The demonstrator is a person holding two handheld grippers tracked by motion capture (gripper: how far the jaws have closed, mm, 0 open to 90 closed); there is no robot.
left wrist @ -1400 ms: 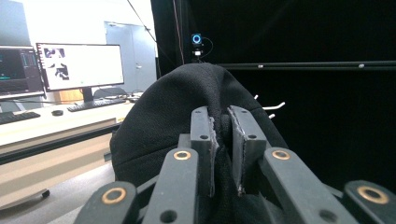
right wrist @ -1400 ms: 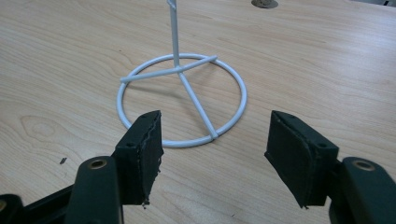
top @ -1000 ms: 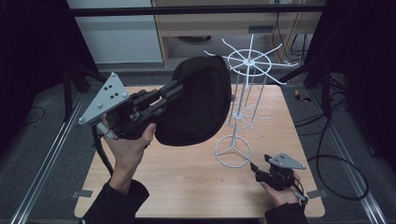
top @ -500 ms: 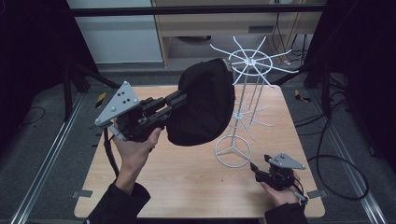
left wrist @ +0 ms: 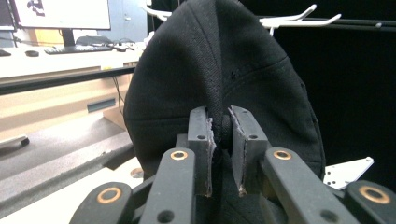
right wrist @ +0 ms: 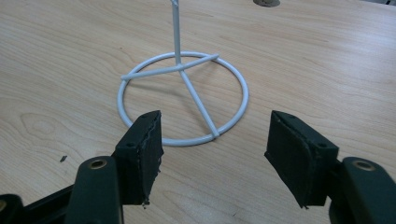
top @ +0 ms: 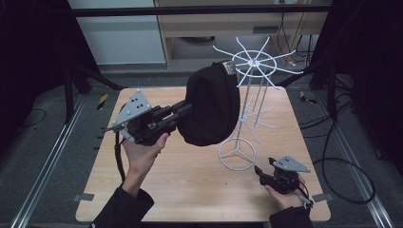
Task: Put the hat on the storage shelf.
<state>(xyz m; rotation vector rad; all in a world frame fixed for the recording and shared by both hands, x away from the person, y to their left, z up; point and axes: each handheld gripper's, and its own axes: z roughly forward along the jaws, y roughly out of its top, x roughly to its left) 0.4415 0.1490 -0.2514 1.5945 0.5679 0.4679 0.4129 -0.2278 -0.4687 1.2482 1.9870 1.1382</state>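
My left gripper (top: 183,111) is shut on a black cap (top: 209,104), held in the air over the middle of the table. In the left gripper view the pads of the left gripper (left wrist: 222,135) pinch a fold of the cap (left wrist: 205,70) between them. The cap's top edge lies against the left side of the upper ring of a white wire rack (top: 252,64); whether it hangs on a hook I cannot tell. My right gripper (top: 260,172) rests open near the table's front right. In its own view the right gripper (right wrist: 215,140) faces the rack's round base (right wrist: 182,93), with nothing between its fingers.
The wooden table (top: 190,190) bears the rack's base ring (top: 236,154) right of centre. White hook arms (left wrist: 299,18) stick out behind the cap. Dark frame rails and cables run along both sides of the table.
My left gripper has carried the cap to the right and lower, from beside the rack to against its upper ring. The right gripper has stayed where it was.
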